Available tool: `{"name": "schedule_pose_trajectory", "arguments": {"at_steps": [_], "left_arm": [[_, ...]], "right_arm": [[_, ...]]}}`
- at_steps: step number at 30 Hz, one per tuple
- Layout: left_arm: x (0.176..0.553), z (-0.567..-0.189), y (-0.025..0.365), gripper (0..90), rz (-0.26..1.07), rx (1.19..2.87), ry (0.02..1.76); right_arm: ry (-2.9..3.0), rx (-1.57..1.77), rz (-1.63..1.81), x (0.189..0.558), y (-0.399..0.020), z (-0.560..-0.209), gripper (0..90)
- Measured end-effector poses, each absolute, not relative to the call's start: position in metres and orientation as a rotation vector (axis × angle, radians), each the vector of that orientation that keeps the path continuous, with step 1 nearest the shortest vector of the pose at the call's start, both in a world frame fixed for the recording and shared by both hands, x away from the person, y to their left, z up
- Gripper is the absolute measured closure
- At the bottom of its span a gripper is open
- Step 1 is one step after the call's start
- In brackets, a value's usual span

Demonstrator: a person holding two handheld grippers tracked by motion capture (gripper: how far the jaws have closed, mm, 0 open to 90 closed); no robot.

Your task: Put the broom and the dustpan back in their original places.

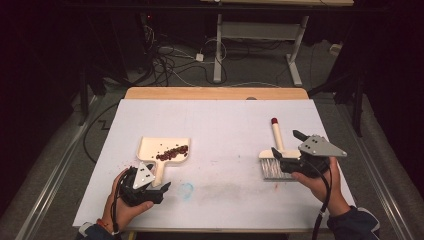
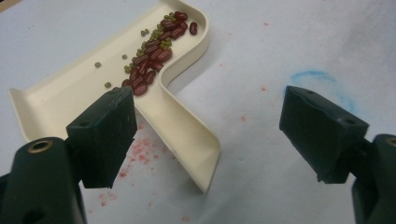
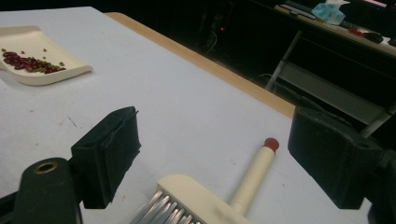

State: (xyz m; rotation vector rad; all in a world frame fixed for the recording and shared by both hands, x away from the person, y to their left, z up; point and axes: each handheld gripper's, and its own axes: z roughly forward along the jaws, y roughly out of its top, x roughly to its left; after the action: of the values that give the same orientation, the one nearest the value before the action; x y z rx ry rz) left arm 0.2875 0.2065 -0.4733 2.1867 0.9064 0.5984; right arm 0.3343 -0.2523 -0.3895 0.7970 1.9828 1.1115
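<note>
Cream dustpan [image 1: 164, 151] left of centre on table [image 1: 225, 125], beans [image 2: 152, 65] heaped at back wall — handle runs straight toward left gripper [image 1: 150, 189], jaws spread, empty. Brush [image 1: 274, 159] lies under right gripper [image 1: 286, 145], handle pointing away, jaws wide apart, nothing held.

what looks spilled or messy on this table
Nothing is spilled: the beans all lie inside the dustpan. The white table cover does carry reddish specks beside the pan's handle and a faint blue smudge.
</note>
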Motion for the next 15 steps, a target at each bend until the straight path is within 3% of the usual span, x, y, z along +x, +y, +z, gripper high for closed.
{"name": "schedule_pose_trajectory", "arguments": {"at_steps": [15], "left_arm": [[0.287, -0.474, 0.205, 19.1, 0.594, 2.189, 0.902]], "right_arm": [[2.004, 0.779, 1.133, 0.318, -0.262, -0.41, 17.0]]}}
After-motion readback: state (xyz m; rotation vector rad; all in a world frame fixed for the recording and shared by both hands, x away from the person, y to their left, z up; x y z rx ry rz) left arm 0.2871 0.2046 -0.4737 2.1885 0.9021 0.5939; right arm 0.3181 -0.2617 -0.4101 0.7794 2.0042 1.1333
